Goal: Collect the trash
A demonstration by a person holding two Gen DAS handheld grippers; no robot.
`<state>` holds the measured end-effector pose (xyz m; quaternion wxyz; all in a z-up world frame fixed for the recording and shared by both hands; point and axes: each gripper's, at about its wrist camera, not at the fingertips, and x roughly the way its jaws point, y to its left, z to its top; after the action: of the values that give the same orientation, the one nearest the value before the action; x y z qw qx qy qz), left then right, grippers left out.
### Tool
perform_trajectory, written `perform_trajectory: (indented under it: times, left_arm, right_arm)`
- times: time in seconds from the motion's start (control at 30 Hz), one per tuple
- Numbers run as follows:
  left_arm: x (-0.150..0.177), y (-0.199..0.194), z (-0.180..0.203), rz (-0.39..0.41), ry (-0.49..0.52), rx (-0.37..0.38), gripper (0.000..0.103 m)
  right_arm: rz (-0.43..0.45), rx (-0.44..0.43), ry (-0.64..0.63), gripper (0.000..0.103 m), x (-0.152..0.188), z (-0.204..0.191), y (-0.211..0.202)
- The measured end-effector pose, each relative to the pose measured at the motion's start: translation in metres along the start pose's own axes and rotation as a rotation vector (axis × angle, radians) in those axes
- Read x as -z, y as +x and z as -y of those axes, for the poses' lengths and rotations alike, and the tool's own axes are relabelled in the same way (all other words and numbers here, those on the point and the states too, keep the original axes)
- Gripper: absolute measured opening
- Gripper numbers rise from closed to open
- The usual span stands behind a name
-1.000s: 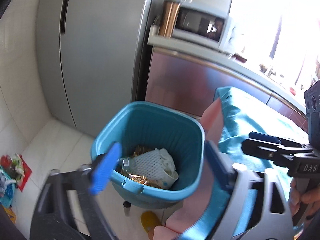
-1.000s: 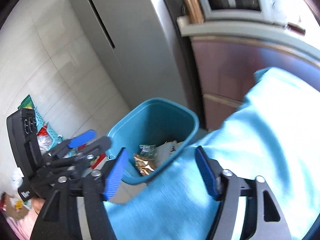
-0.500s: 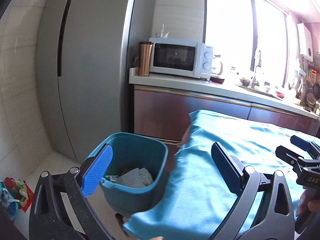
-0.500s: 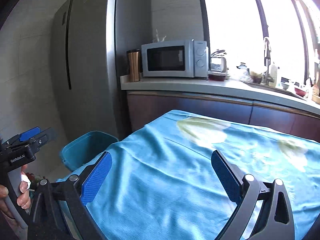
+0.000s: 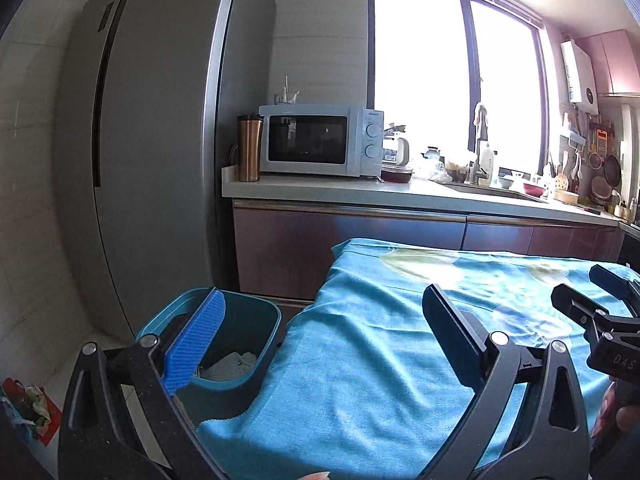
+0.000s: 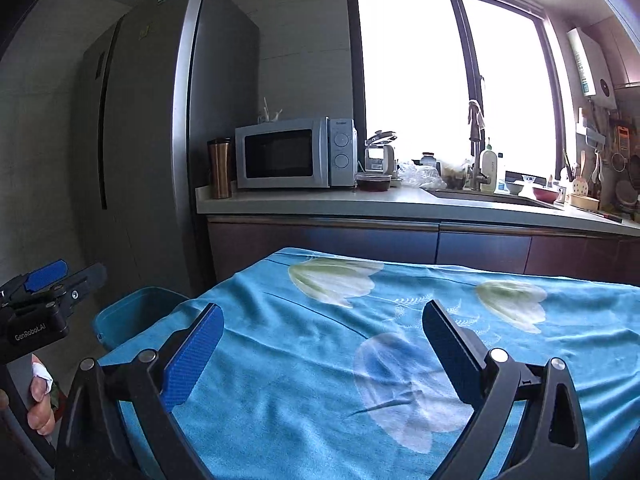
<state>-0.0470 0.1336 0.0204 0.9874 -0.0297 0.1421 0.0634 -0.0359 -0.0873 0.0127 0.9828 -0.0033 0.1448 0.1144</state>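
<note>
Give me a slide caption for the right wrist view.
Open right gripper empty above the blue tablecloth, bin at the table's left.

the teal bin (image 5: pixel 244 332) is half hidden behind the blue tablecloth (image 5: pixel 360 360).

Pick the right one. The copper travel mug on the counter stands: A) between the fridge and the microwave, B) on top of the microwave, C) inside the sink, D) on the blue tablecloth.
A: the copper mug stands upright on the counter, with the fridge on one side and the microwave on the other.
</note>
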Motion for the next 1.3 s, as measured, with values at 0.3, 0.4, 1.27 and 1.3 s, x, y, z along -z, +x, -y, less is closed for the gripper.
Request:
perform_trajectory:
  times: [0.3, 0.4, 1.27, 1.3]
  left_arm:
    - [0.003, -0.010, 0.016, 0.033, 0.022, -0.003, 0.097]
    - [0.003, -0.013, 0.019, 0.042, 0.029, -0.002, 0.097]
    - [0.004, -0.022, 0.030, 0.072, 0.065, 0.003, 0.097]
    - [0.004, -0.022, 0.031, 0.073, 0.067, 0.004, 0.097]
  right_arm:
    - [0.015, 0.016, 0.017, 0.096, 0.002, 0.009, -0.011]
    - [0.015, 0.022, 0.024, 0.096, 0.003, 0.012, -0.013]
    - [0.019, 0.027, 0.028, 0.096, 0.003, 0.021, -0.023]
    - [0.021, 0.026, 0.030, 0.096, 0.002, 0.022, -0.024]
